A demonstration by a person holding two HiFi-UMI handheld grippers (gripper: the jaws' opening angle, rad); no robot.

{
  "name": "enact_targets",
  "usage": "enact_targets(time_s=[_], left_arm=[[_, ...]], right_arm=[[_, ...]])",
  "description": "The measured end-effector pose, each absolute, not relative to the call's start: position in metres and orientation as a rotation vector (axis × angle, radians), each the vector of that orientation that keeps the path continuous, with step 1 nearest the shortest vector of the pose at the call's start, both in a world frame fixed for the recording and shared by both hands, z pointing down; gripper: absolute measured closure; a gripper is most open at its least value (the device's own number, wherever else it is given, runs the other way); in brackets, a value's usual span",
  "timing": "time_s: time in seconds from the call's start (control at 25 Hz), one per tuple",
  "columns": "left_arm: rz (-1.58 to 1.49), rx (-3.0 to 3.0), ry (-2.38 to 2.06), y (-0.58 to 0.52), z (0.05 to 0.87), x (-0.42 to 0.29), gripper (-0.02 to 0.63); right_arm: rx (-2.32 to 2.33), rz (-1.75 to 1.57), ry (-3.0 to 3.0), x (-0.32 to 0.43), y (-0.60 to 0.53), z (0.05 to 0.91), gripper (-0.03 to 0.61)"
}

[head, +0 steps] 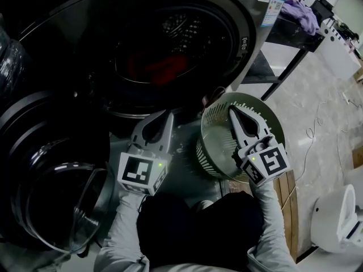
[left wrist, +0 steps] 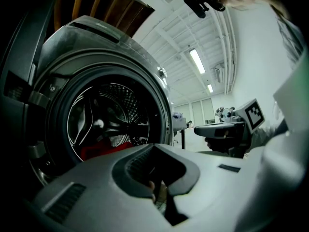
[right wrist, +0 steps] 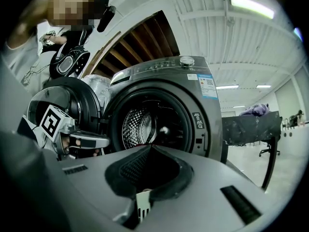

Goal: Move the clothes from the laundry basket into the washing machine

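Pale floor [head: 317, 123], dark table [head: 289, 35] with purple cloth [head: 302, 13] on top, white ceiling [right wrist: 231, 37], long strip lights [right wrist: 251, 6], office chair [right wrist: 264, 151] far behind.

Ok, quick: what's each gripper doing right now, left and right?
Left gripper: shut, holding nothing.
Right gripper: shut over the laundry basket; a slatted bit of it shows between the jaws, grip unclear.

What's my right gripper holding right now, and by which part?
The green laundry basket, pinched by its slotted wall at the rim in the shut right gripper.

Glossy grey washing machine [right wrist: 211, 129], perforated metal drum [right wrist: 135, 127], slotted plastic laundry basket [head: 212, 151].
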State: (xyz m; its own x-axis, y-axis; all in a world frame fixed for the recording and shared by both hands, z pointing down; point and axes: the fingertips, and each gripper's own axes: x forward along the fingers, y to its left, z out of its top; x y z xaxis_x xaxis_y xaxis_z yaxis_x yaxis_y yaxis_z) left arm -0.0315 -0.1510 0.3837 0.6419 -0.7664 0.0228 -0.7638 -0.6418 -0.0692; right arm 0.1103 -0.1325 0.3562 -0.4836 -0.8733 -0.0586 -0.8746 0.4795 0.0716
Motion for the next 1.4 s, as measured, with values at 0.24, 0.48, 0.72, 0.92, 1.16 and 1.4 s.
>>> enact_targets(time_s=[0.24,0.48,0.72,0.92,1.16,1.4], left_arm=[[-0.078,-2.799,1.313,-0.152,0.385,-0.031,0.595],[-0.079,-2.798,1.314,-0.153,0.386,-0.032,0.595],[-0.075,-2.796,1.317,-0.154,0.386,-0.032,0.595],[-0.080,-2.795,1.321,-0.153,0.386,-0.033,0.595],[-0.079,-2.795,1.320,-0.153,0.388,-0.034,0.595],[-0.079,-2.795,1.327,-0.154,0.388,-0.034,0.595]], right_arm=[[-1.611,0.148,2.675,0.113,-0.133,0.355,0.561],[-1.630,0.118,2.684,0.115,-0.134,0.360,0.561],[-1.666,0.088,2.714,0.119,-0.134,0.368,0.561],[-1.647,0.111,2.707,0.118,-0.133,0.365,0.561],[-1.637,0.135,2.679,0.118,-0.134,0.359,0.561],[-1.632,0.119,2.673,0.119,-0.134,0.359,0.561]])
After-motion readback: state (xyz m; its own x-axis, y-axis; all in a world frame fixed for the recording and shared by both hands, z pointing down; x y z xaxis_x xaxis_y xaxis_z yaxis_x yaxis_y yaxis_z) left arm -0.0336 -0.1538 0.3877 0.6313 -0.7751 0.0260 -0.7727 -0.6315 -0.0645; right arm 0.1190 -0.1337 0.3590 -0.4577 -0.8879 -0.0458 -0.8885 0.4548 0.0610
